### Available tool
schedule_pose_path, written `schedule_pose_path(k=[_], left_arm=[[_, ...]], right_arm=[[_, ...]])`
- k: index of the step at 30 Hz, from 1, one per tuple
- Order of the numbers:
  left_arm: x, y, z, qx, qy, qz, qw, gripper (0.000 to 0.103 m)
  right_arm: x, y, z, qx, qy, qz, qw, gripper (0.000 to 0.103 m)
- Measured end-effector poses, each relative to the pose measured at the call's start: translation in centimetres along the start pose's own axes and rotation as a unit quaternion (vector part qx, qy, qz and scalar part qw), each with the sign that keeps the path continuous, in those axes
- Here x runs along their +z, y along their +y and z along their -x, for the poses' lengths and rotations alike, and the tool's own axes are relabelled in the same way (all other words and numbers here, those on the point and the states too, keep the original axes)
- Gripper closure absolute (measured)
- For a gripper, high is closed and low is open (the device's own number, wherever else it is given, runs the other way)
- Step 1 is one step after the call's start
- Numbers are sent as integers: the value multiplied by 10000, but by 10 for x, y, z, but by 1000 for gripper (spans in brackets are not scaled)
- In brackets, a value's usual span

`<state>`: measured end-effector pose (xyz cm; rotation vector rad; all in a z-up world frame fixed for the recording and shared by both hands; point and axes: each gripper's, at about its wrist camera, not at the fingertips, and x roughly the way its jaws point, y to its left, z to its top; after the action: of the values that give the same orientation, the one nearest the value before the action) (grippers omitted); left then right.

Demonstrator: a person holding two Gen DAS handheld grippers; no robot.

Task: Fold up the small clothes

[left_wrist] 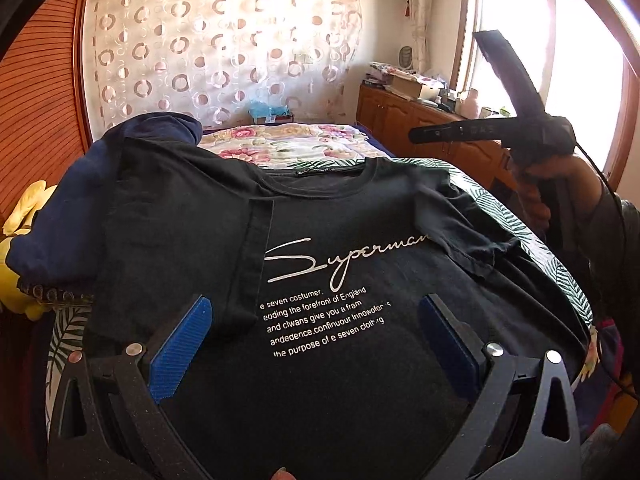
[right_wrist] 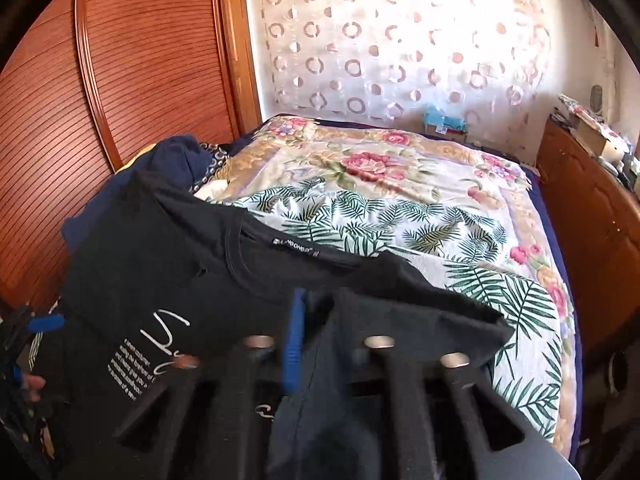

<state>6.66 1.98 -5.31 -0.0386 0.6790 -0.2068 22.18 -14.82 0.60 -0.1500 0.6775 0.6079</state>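
On the flowered bed (left_wrist: 304,144), we are holding the left gripper (left_wrist: 316,302) with fingers spread wide and empty over the black T-shirt (left_wrist: 180,220), which is lying flat. Beyond, the right gripper (right_wrist: 328,320) is hovering, fingers parted, gripping nothing.

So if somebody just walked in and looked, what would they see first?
Probably the black T-shirt with big white writing, spread across the near end of the bed. Behind it lies a flowery blanket, with a leafy green-and-white sheet under the shirt. At the back hangs a curtain covered in rings, glowing with daylight.
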Motion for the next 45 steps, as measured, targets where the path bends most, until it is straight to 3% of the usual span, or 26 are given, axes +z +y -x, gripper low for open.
schedule_pose_path(k=[4,12,20,24,30,32,34,38,43,45], left_arm=[[0,0,1,18,-35,-6,10000,0],[7,4,1,56,-82,-44,9999,0],[21,19,-19,254,-35,-32,9997,0],[29,25,-21,300,-175,-63,9994,0],[48,42,-27,438,-161,-55,9989,0],[53,50,-29,479,-130,-24,9988,0],[56,55,-29,541,-143,-16,9984,0],[62,69,-27,655,-222,62,9976,0],[72,93,-22,880,-349,204,9953,0],[78,104,-22,909,-352,241,9949,0]], right_arm=[[-12,-12,7,32,-46,-22,10000,57],[-37,-60,16,-484,130,-331,9982,57],[-60,-102,-20,-644,584,-629,9942,57],[-50,-118,-45,-601,818,-634,9928,57],[-29,-121,-72,-566,835,-375,9942,57],[-26,-125,-79,-537,824,-308,9947,67],[-23,-129,-84,-495,768,-244,9955,96],[-21,-131,-77,-498,539,-71,9973,96],[-33,-131,-88,-530,732,-79,9959,96],[-33,-133,-91,-542,728,-90,9958,88]])
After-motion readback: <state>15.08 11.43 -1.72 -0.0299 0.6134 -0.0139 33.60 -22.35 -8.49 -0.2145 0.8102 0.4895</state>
